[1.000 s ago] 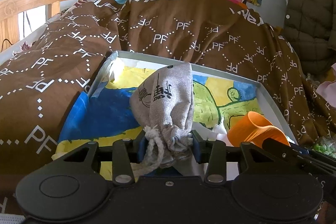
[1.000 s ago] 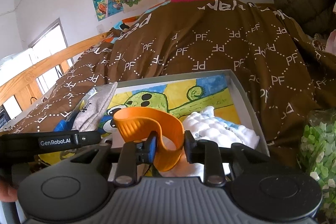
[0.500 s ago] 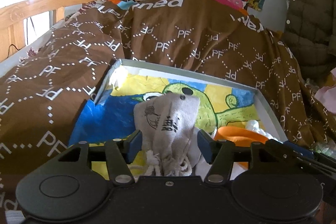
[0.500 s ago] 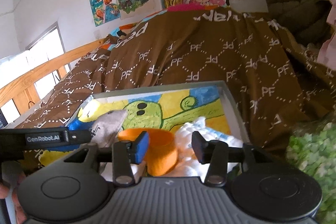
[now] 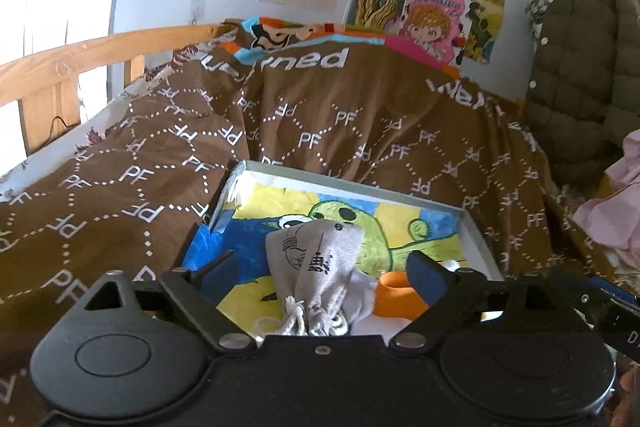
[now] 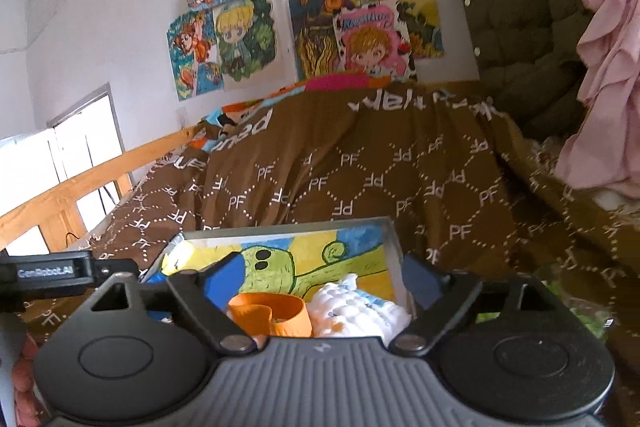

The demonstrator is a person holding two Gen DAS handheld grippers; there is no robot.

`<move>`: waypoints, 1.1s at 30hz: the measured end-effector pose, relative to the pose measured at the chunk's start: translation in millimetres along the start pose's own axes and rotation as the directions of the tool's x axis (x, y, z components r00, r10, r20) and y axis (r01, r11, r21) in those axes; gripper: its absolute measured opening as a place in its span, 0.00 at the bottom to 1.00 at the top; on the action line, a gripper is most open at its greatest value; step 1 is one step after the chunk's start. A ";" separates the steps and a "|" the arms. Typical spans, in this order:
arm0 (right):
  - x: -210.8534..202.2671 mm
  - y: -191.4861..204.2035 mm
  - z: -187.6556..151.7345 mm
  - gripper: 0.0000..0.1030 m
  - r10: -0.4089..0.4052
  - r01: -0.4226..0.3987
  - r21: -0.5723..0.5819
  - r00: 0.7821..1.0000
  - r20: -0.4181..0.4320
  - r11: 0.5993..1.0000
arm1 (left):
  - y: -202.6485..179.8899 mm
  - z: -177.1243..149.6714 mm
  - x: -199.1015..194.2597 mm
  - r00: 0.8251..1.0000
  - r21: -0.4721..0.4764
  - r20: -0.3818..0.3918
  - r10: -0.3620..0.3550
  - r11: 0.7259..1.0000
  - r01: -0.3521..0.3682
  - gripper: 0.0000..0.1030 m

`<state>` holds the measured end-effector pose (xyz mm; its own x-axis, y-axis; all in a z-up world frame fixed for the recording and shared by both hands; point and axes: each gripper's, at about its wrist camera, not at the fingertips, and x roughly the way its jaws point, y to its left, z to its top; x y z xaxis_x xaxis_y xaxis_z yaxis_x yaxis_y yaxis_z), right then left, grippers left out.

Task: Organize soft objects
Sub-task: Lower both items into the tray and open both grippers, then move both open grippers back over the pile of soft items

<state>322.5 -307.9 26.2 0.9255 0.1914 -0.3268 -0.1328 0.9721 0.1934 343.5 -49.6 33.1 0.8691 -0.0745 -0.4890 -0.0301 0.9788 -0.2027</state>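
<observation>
A grey drawstring pouch (image 5: pixel 316 267) lies in a shallow grey box (image 5: pixel 476 231) lined with a bright cartoon drawing. My left gripper (image 5: pixel 320 277) hangs over it, its jaws opening wide, the pads clear of the pouch. Beside the pouch lies an orange band (image 5: pixel 396 293). In the right wrist view the same orange band (image 6: pixel 272 313) rests next to a white quilted cloth (image 6: pixel 360 309) in the box (image 6: pixel 394 251). My right gripper (image 6: pixel 320 279) stands above them with its jaws opening and touches neither.
The box sits on a bed with a brown patterned cover (image 5: pixel 304 131) and a wooden rail (image 5: pixel 100 47). An olive padded coat (image 5: pixel 580 67) and pink cloth (image 6: pixel 608 67) hang at the right. Green speckled fabric (image 6: pixel 580 307) lies right of the box. Posters cover the wall.
Both grippers let go: the left released the pouch, the right released the orange band. Both items now lie in the box, and both grippers have opened wide and drawn up and back.
</observation>
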 end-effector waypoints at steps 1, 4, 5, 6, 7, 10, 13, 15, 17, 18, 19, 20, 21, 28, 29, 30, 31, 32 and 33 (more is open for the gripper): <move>-5.4 -0.1 0.5 0.91 -0.003 0.003 -0.001 1.000 0.005 1.000 | -1.0 -0.4 -7.7 1.000 0.003 0.006 -0.005 1.000 0.005 0.92; -24.0 2.2 3.3 0.94 -0.005 0.006 -0.017 1.000 0.024 1.000 | -5.6 -3.1 -30.0 0.999 0.023 0.024 -0.023 0.999 0.023 0.93; -30.1 3.5 4.1 0.96 -0.007 0.008 -0.020 0.999 0.033 1.000 | -7.2 -4.3 -38.2 0.999 0.030 0.030 -0.030 0.999 0.029 0.94; -35.6 4.3 5.1 0.97 -0.007 0.008 -0.021 0.999 0.041 1.000 | -8.7 -5.6 -46.3 0.999 0.038 0.038 -0.038 0.999 0.036 0.96; -42.4 5.3 5.7 0.98 -0.005 0.006 -0.024 0.999 0.050 1.000 | -10.1 -6.9 -53.8 0.998 0.044 0.046 -0.044 0.998 0.042 0.97; -64.4 8.1 3.5 1.00 -0.005 0.007 -0.024 0.997 0.080 1.000 | -13.7 -11.9 -76.1 0.996 0.061 0.069 -0.061 0.997 0.056 0.98; -82.9 10.7 -3.4 1.00 -0.011 0.013 -0.021 0.995 0.094 1.000 | -15.6 -19.0 -97.1 0.994 0.062 0.075 -0.077 0.995 0.072 0.98; -94.7 12.8 -8.9 1.00 -0.023 0.026 -0.026 0.995 0.100 0.999 | -16.5 -25.2 -110.3 0.993 0.062 0.083 -0.081 0.995 0.076 0.99; -108.9 14.9 -15.5 1.00 -0.030 0.033 -0.029 0.994 0.108 0.999 | -17.0 -32.4 -123.1 0.992 0.060 0.095 -0.082 0.995 0.076 0.99; -117.0 15.9 -19.2 1.00 -0.034 0.037 -0.029 0.993 0.113 0.999 | -16.9 -36.4 -129.1 0.991 0.062 0.100 -0.083 0.995 0.077 0.99; -123.1 16.4 -22.2 1.00 -0.037 0.040 -0.030 0.993 0.116 0.999 | -17.0 -39.8 -134.0 0.991 0.067 0.103 -0.084 0.995 0.077 0.99; -129.9 16.6 -25.2 1.00 -0.038 0.042 -0.031 0.992 0.119 0.999 | -17.1 -44.2 -139.1 0.991 0.073 0.106 -0.083 0.994 0.076 0.99; -136.7 17.5 -28.9 1.00 -0.039 0.044 -0.036 0.992 0.119 0.998 | -16.9 -48.6 -143.3 0.990 0.082 0.110 -0.084 0.994 0.075 0.99; -170.5 19.7 -52.0 1.00 -0.069 0.076 -0.059 0.992 0.103 0.995 | -14.6 -85.6 -175.6 0.986 0.127 0.144 -0.085 0.990 0.067 0.99; -175.2 21.3 -55.6 1.00 -0.072 0.078 -0.061 0.993 0.098 0.995 | -13.3 -90.3 -178.6 0.986 0.126 0.141 -0.090 0.989 0.072 0.99; -178.3 21.5 -58.1 1.00 -0.073 0.079 -0.064 0.993 0.091 0.995 | -12.4 -95.1 -181.2 0.986 0.128 0.138 -0.093 0.989 0.076 0.99; -181.4 21.4 -60.9 1.00 -0.075 0.081 -0.068 0.993 0.087 0.994 | -11.8 -99.7 -184.2 0.986 0.131 0.137 -0.095 0.988 0.077 0.99; -184.0 22.0 -63.2 1.00 -0.078 0.084 -0.074 0.994 0.082 0.994 | -10.9 -104.0 -187.2 0.986 0.133 0.138 -0.095 0.988 0.076 0.99; -186.7 23.4 -65.9 1.00 -0.082 0.089 -0.081 0.994 0.076 0.993 | -9.8 -106.9 -189.3 0.986 0.137 0.136 -0.095 0.988 0.076 0.99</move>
<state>123.1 -311.9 30.8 0.9575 0.0998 -0.2705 -0.0787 0.9930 0.0878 126.4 -65.5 36.9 0.9272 -0.1402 -0.3472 0.1039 0.9872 -0.1212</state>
